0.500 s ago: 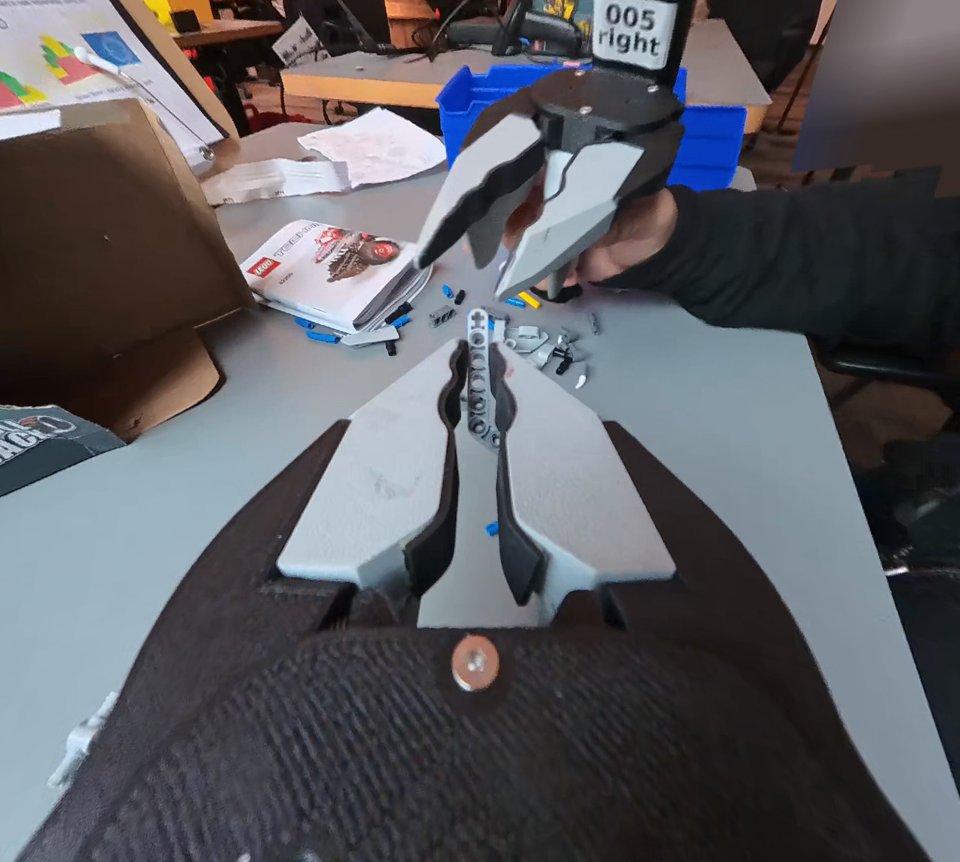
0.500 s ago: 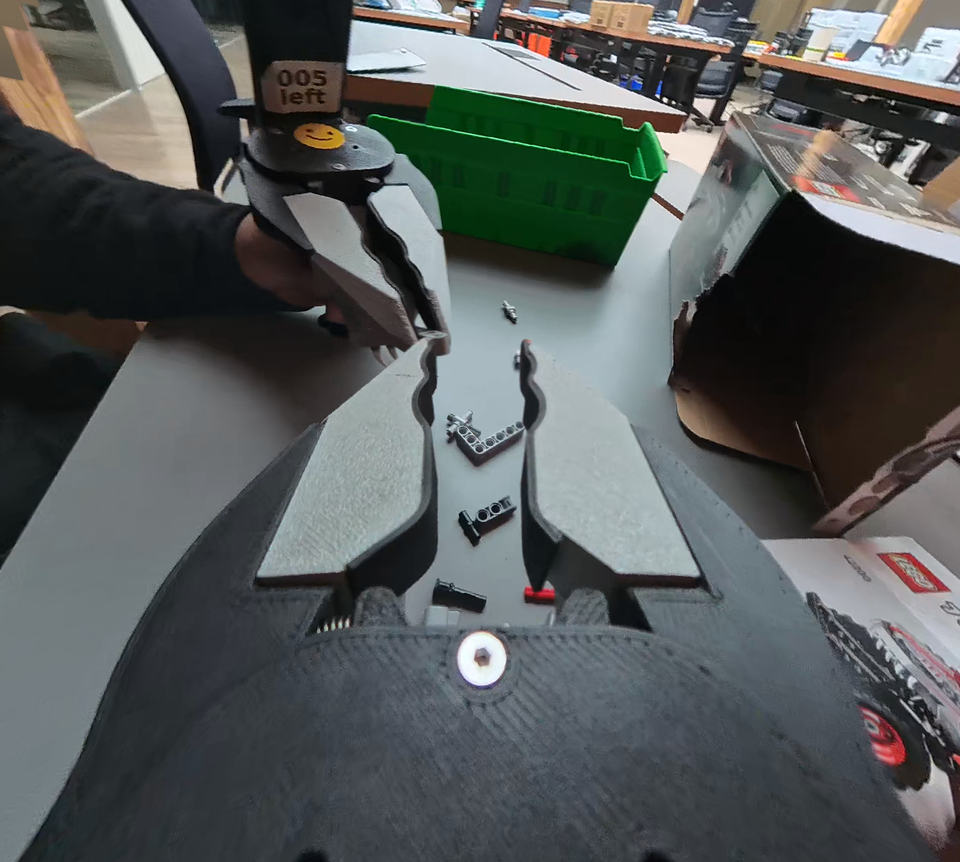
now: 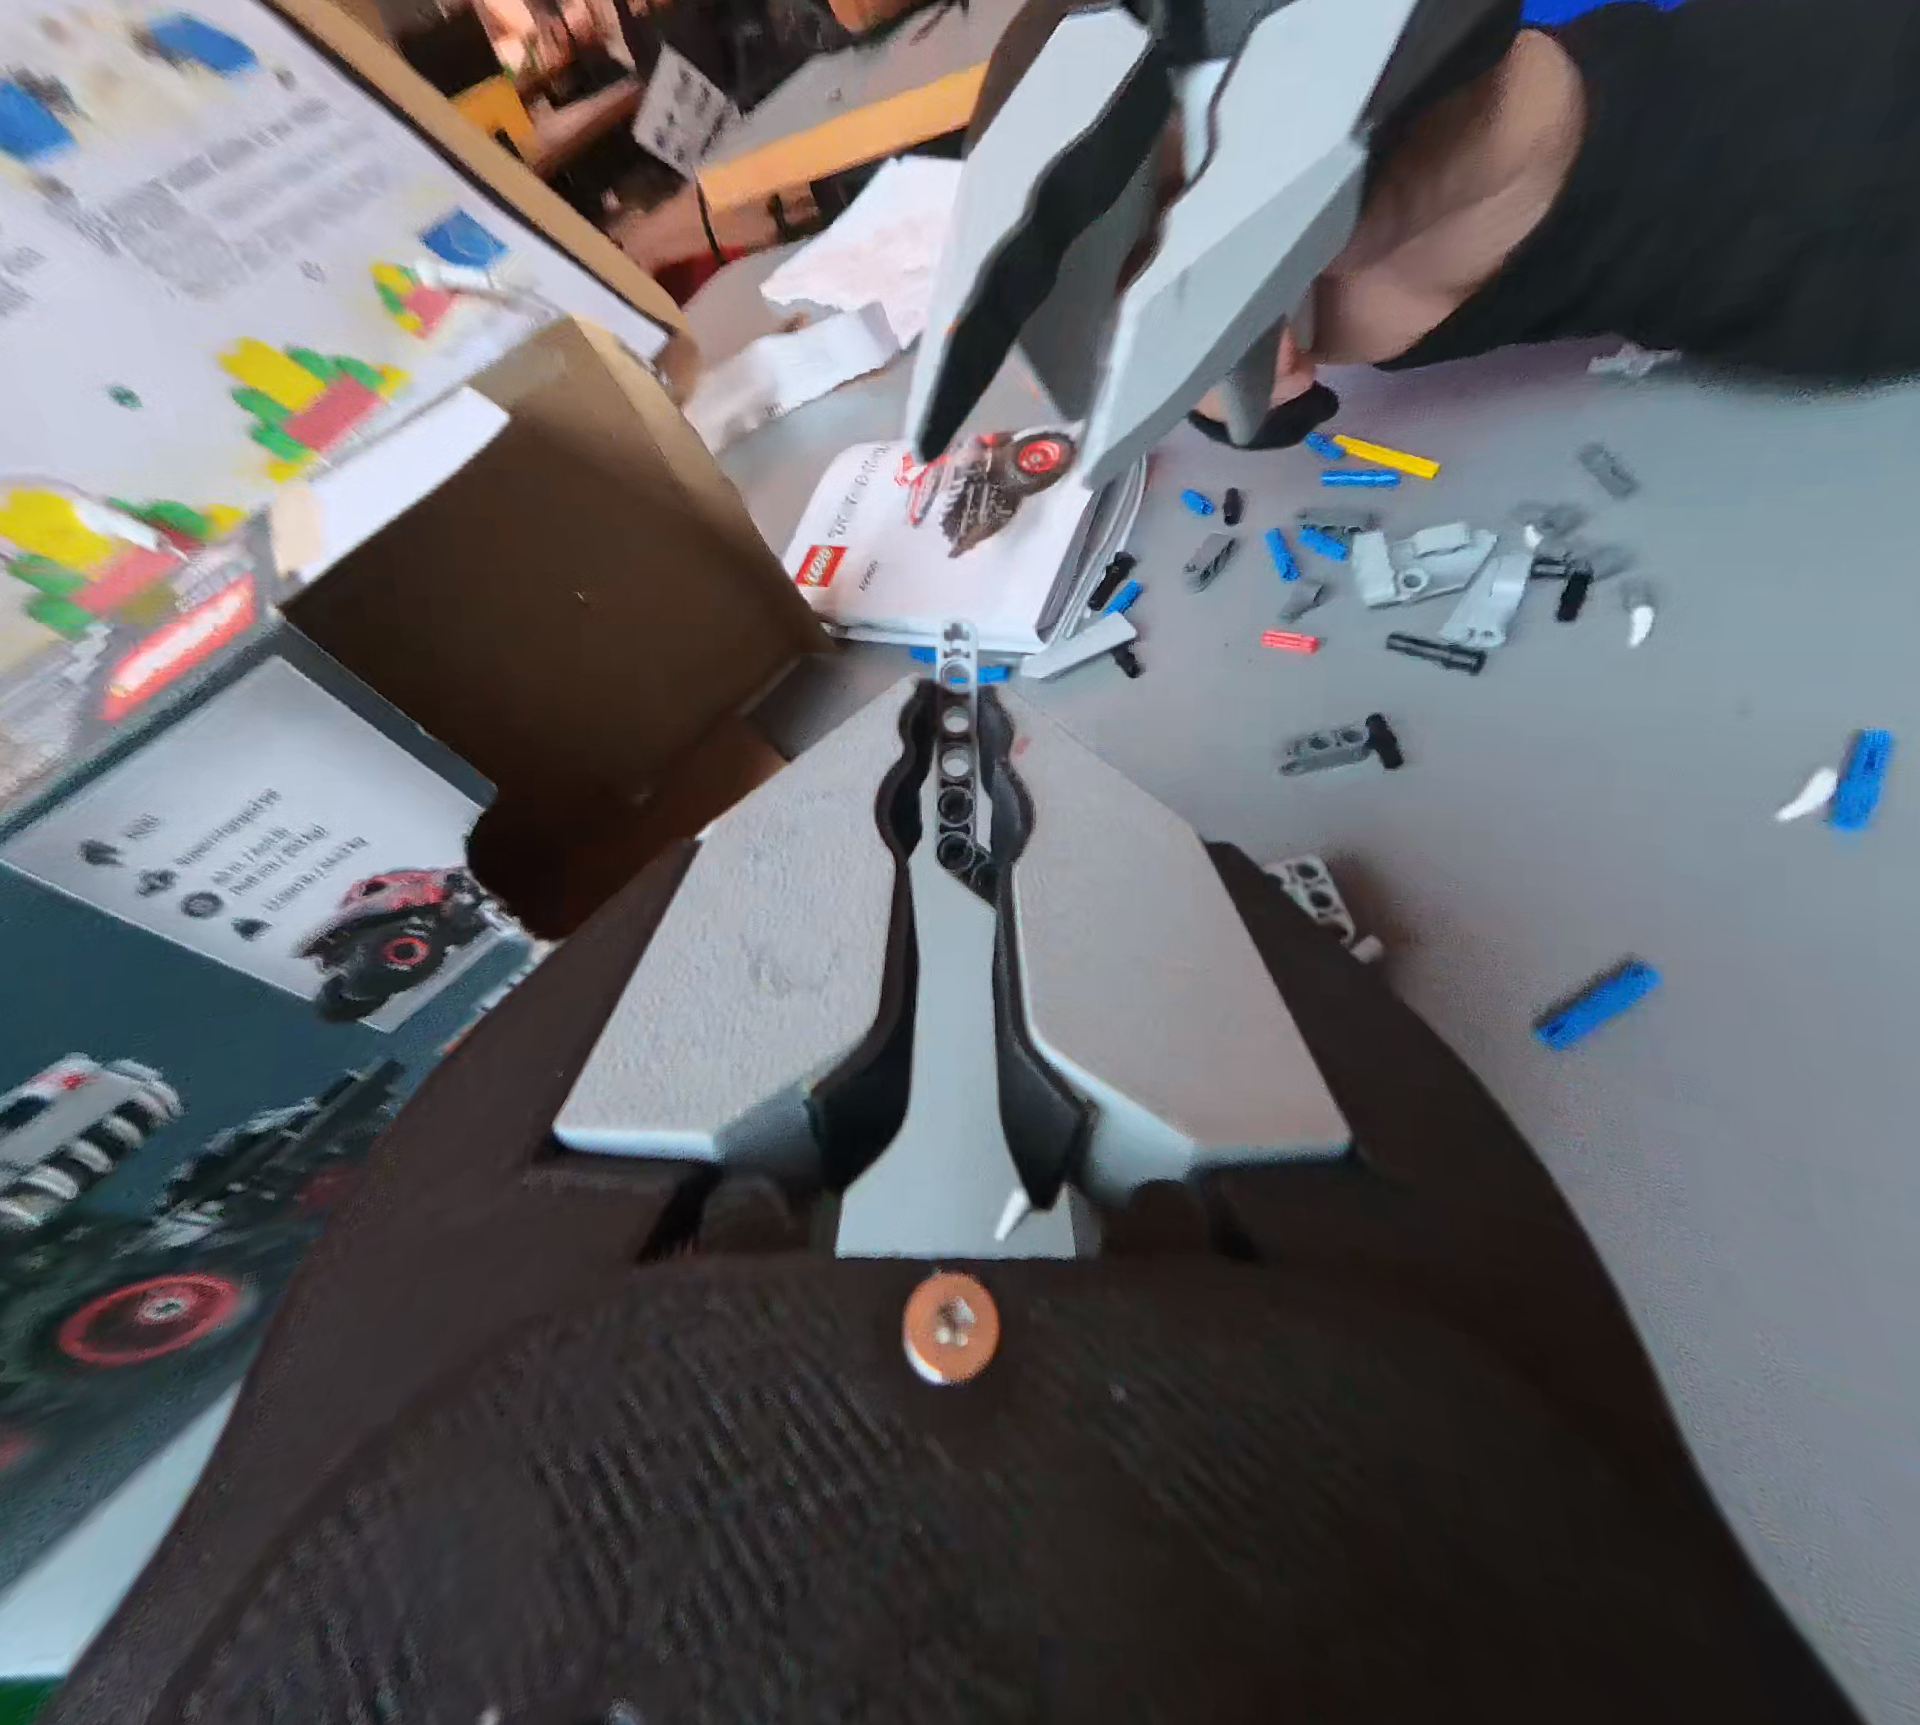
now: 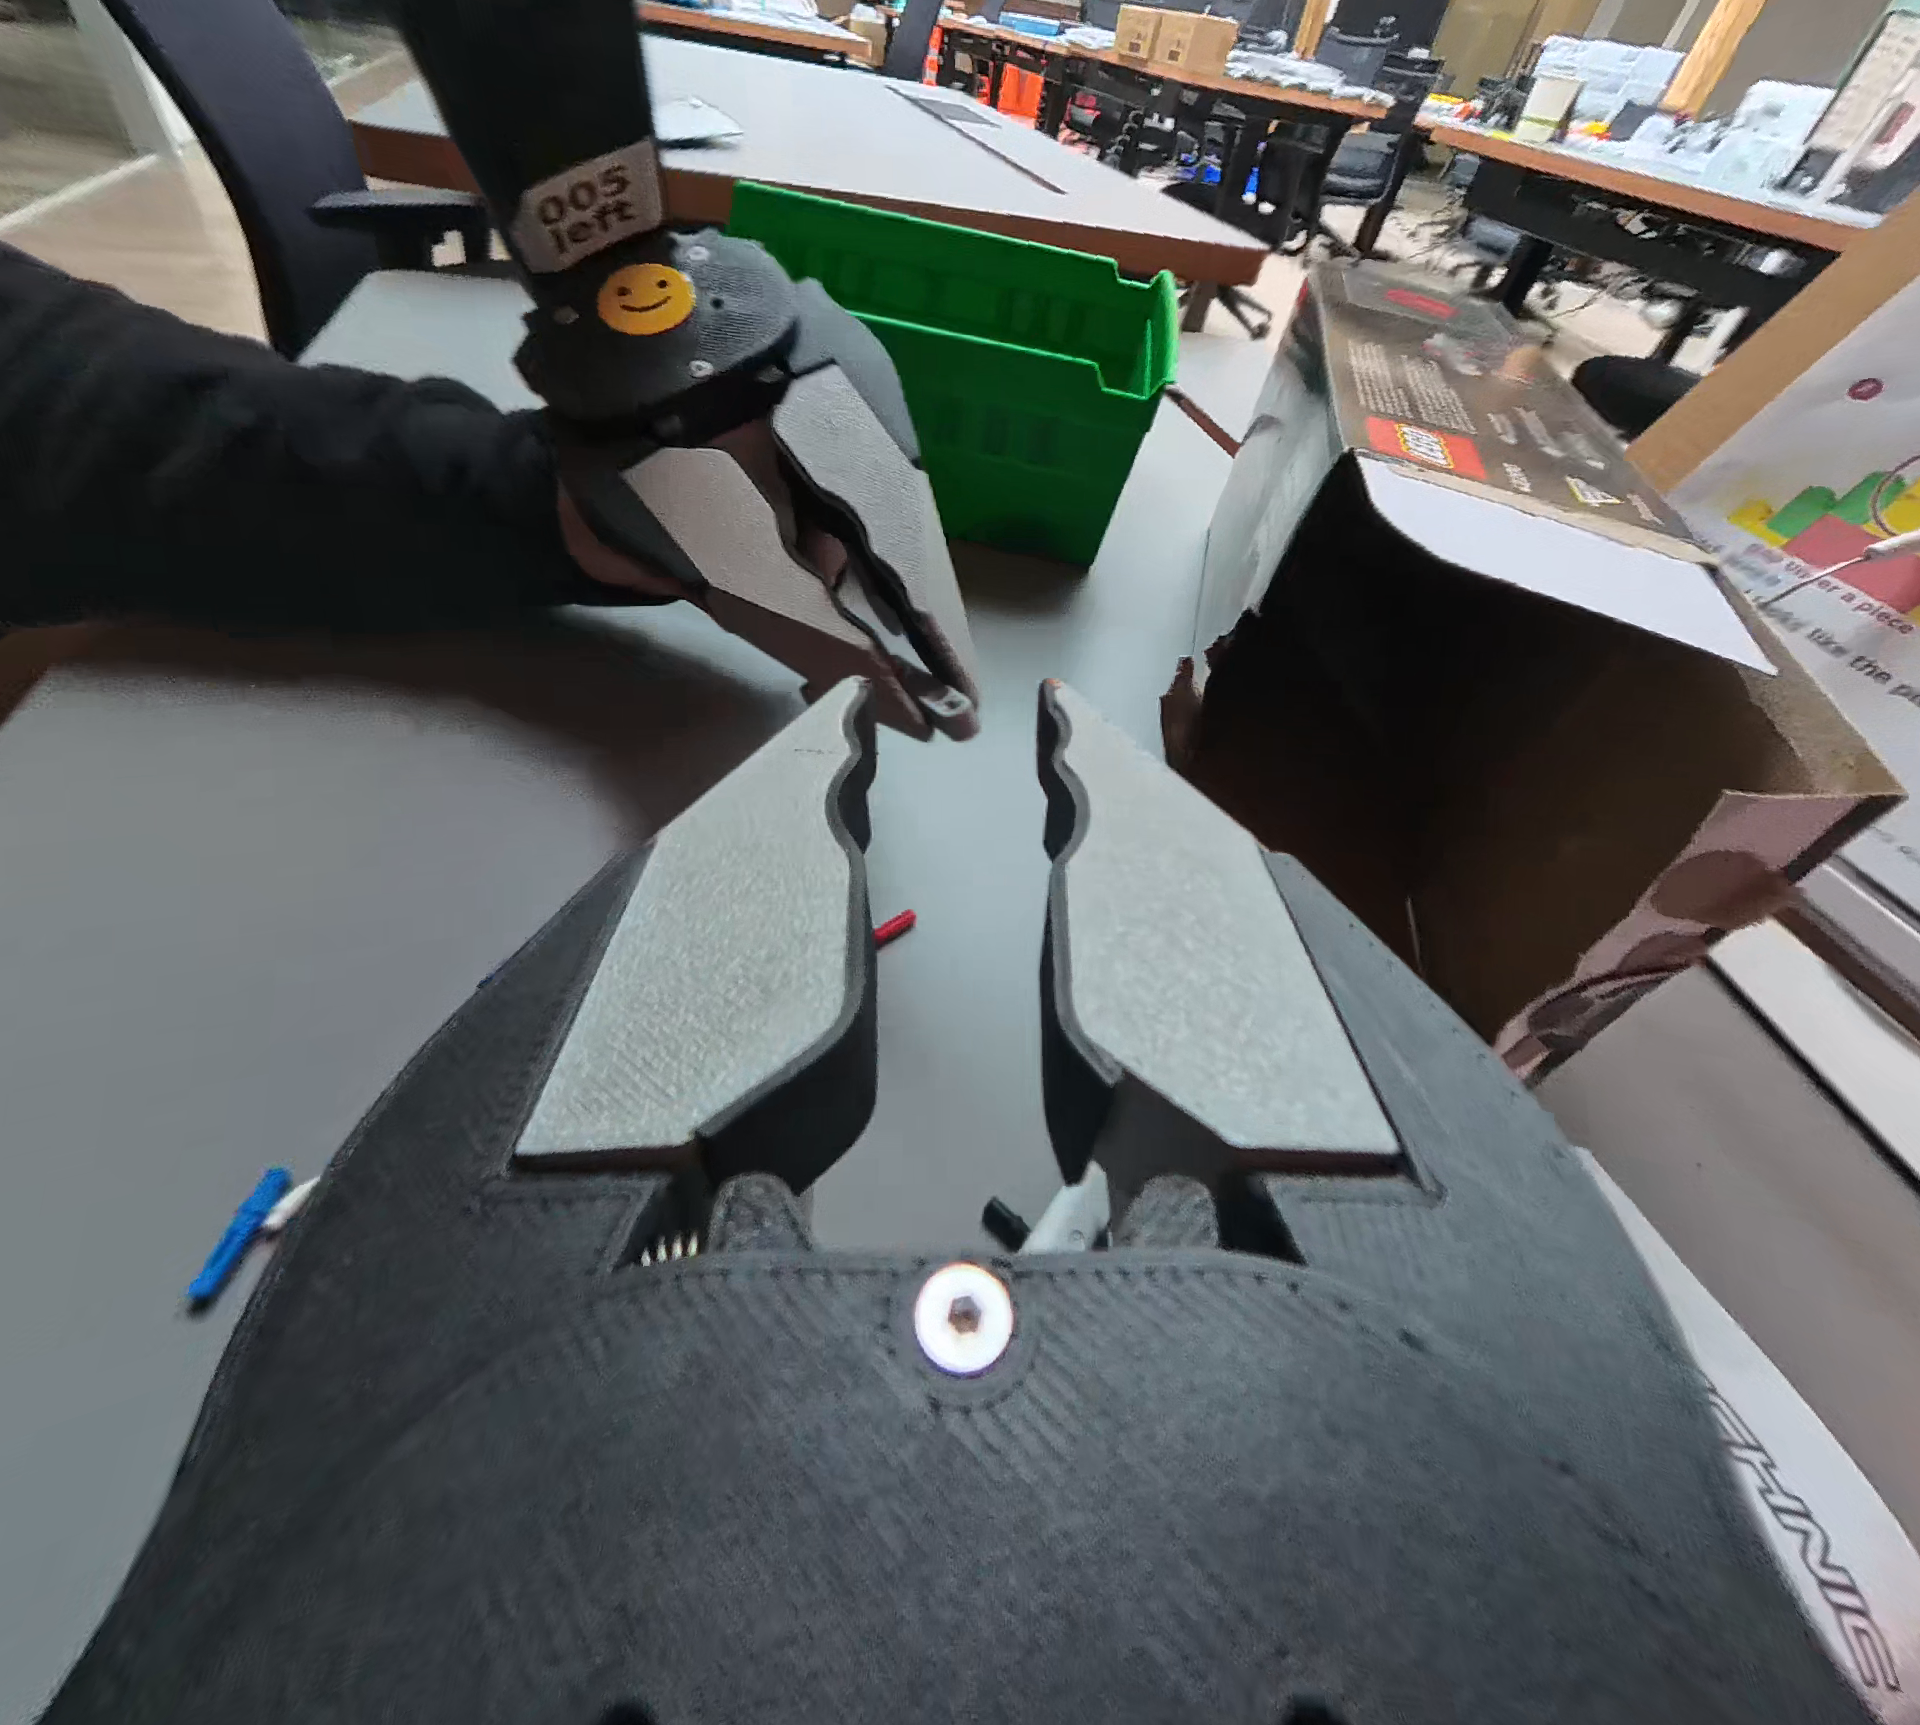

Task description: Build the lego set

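A grey perforated lego beam [image 3: 957,776] is clamped between the fingers of the left gripper [image 3: 958,699], above the grey table [image 3: 1558,1260] just before the instruction booklet [image 3: 935,543]. The right gripper [image 4: 954,707] is held spread and empty above the booklet.

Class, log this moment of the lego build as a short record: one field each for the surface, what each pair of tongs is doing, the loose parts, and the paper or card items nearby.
surface: flat grey tabletop
left tongs: shut on a slim grey lego beam with round holes, held off the table
right tongs: open, nothing between them
loose parts: small blue, grey, black, red and yellow lego pieces scattered on the table
booklet: white instruction booklet with a truck picture, lying flat
box: opened brown cardboard set box, beside the right tongs
bin: green plastic bin, at the table's far end
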The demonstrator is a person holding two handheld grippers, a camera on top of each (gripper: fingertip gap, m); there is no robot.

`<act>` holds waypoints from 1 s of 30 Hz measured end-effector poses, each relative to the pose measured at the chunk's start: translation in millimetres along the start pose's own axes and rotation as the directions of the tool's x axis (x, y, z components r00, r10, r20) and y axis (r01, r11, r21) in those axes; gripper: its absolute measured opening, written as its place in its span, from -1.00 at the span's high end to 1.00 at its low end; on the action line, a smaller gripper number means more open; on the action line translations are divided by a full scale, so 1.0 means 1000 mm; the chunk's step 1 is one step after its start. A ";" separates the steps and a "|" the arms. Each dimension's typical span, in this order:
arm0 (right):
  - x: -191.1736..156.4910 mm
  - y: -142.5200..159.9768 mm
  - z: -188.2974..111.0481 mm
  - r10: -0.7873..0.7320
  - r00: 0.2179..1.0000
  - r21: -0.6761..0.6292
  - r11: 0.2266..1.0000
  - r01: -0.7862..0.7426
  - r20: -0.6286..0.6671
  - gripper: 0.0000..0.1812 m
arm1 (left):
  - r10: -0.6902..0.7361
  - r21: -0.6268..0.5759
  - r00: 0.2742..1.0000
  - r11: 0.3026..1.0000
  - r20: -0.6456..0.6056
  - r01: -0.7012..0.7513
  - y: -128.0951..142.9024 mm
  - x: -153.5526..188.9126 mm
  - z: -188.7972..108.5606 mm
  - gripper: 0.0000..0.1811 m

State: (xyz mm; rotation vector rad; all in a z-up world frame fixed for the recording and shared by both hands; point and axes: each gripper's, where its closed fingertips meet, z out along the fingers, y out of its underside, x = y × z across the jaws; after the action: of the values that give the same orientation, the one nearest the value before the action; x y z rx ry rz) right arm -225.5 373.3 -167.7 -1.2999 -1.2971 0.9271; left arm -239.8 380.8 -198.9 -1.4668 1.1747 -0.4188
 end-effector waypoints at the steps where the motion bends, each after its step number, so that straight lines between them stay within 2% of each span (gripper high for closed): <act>1: -0.001 0.002 0.001 -0.012 1.000 0.011 1.000 0.013 -0.015 0.69 | 0.052 0.009 0.999 0.999 -0.013 -0.052 -0.001 0.005 -0.003 0.94; 3: -0.009 0.007 0.004 0.007 1.000 0.023 1.000 -0.008 0.012 0.69 | 0.150 -0.021 0.989 0.988 -0.015 -0.150 -0.001 0.014 -0.007 0.94; 5: -0.022 0.014 0.007 -0.003 0.997 -0.042 0.999 0.006 0.071 0.65 | 0.179 0.025 0.984 0.984 0.011 -0.179 -0.012 0.019 -0.009 0.94; 6: -0.022 0.016 0.008 -0.030 0.998 -0.062 0.998 0.033 0.056 0.65 | 0.187 0.037 0.982 0.982 0.013 -0.187 -0.017 0.021 -0.008 0.93; 10: -0.031 0.005 0.006 -0.100 0.994 -0.017 0.995 0.101 0.051 0.74 | 0.306 -0.012 0.950 0.952 0.054 -0.306 -0.013 0.023 -0.005 0.93; 12: -0.031 0.004 0.007 -0.047 0.997 -0.003 0.999 0.048 0.063 0.76 | 0.347 -0.026 0.937 0.938 0.046 -0.346 -0.013 0.028 -0.004 0.93; 13: -0.030 0.007 0.008 -0.003 0.998 -0.015 1.000 0.004 0.070 0.76 | 0.350 -0.022 0.936 0.937 0.020 -0.350 -0.013 0.034 -0.003 0.93; 14: -0.029 0.010 0.010 0.030 0.996 -0.030 0.999 -0.028 0.079 0.86 | 0.360 -0.025 0.933 0.933 0.023 -0.360 -0.014 0.035 -0.002 0.93; 16: -0.028 0.017 0.010 0.029 0.996 -0.059 0.998 -0.024 0.087 0.94 | 0.384 -0.038 0.922 0.923 0.042 -0.383 -0.013 0.034 -0.001 0.94; 20: -0.029 0.015 0.007 -0.021 0.996 -0.041 0.999 0.025 0.091 0.81 | 0.394 -0.005 0.918 0.919 0.042 -0.394 -0.017 0.036 -0.003 0.94; 23: -0.034 0.014 0.003 -0.041 0.992 -0.040 0.998 0.046 0.122 0.90 | 0.398 0.006 0.916 0.917 0.050 -0.399 -0.019 0.036 -0.005 0.94; 27: -0.037 0.014 0.003 -0.110 0.988 -0.053 0.992 0.116 0.106 0.92 | 0.385 0.002 0.922 0.923 0.038 -0.385 -0.020 0.038 -0.007 0.94; 30: -0.042 0.018 0.001 -0.171 0.977 -0.077 0.980 0.181 0.127 0.78 | 0.383 0.024 0.923 0.923 0.034 -0.384 -0.023 0.039 -0.008 0.94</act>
State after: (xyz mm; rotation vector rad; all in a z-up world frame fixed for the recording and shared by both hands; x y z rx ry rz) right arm -228.5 334.4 -191.2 -1.1882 -1.5354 0.8411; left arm -219.2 340.3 -189.5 -1.1739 1.3902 -0.1429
